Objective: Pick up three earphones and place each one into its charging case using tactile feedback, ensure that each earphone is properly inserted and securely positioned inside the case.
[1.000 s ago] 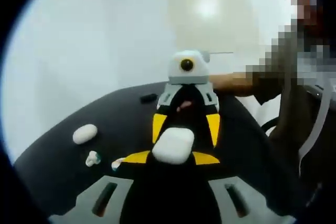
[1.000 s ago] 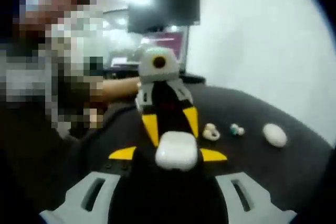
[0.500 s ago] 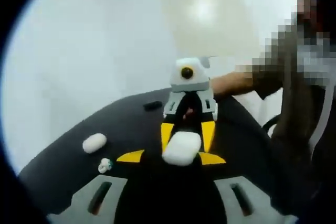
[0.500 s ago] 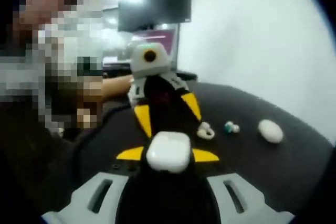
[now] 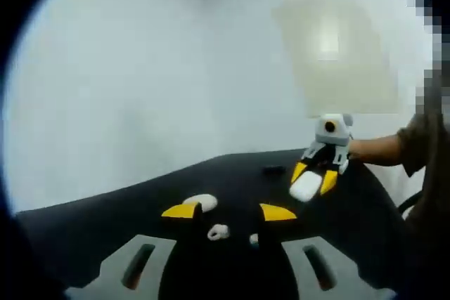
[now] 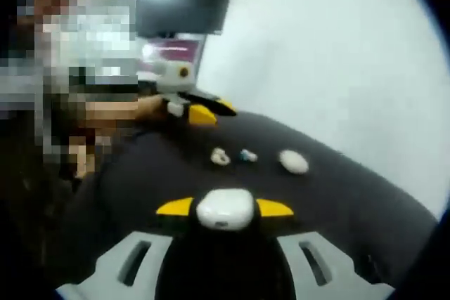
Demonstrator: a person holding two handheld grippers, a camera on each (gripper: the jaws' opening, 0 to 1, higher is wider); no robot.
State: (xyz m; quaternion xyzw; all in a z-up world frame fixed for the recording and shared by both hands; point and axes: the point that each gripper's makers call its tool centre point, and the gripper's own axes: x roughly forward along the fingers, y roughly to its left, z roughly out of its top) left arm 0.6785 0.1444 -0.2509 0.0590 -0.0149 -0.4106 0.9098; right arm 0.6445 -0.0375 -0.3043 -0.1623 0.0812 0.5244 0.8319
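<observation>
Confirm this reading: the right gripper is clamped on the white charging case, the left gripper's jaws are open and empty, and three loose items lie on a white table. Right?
Not quite: the table is black, as the right gripper view shows. The rest holds: the right gripper clamps the white charging case, the left gripper is open and empty, and three small items lie loose.

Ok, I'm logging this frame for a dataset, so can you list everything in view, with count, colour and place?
Table: one, black, under everything.
Charging case: one, white, closed, clamped in the right gripper above the table.
Second case: one, white, oval, lying on the table.
Earphone: one, white, on the table.
Earphone with teal tip: one, between the white earphone and the lying case.
Small dark object: one, black, far table edge; too small to identify.
Monitor: one, dark, background.
Left gripper: yellow tips, open, empty.
Right gripper: yellow tips, holding the case.
</observation>
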